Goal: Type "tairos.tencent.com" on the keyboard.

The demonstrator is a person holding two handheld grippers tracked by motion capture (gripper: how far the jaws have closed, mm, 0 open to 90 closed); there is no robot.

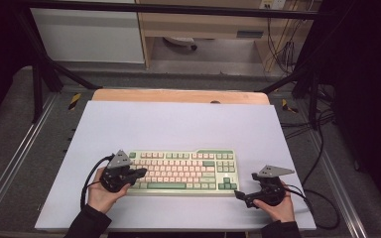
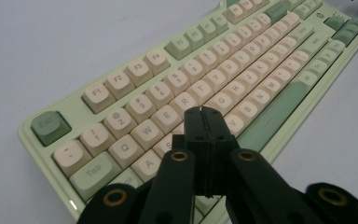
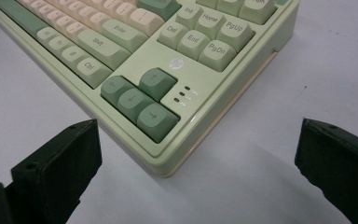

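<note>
Kbd [image 1: 183, 171] centre; L gripper [image 1: 138, 173] over it, R gripper [image 1: 242, 196] beside.

A: What covers the table?
B: A pale white mat [image 1: 178, 124], and a strip of the wooden tabletop [image 1: 178, 95] shows along its far edge.

A: And beyond the table?
B: A light wooden cabinet [image 1: 203, 25] stands at the far side, with a white panel [image 1: 87, 34] to its left. Cables [image 1: 283, 49] hang at the far right, and another black cable [image 1: 322, 148] trails over the grey floor [image 1: 10, 129] on the right.
</note>
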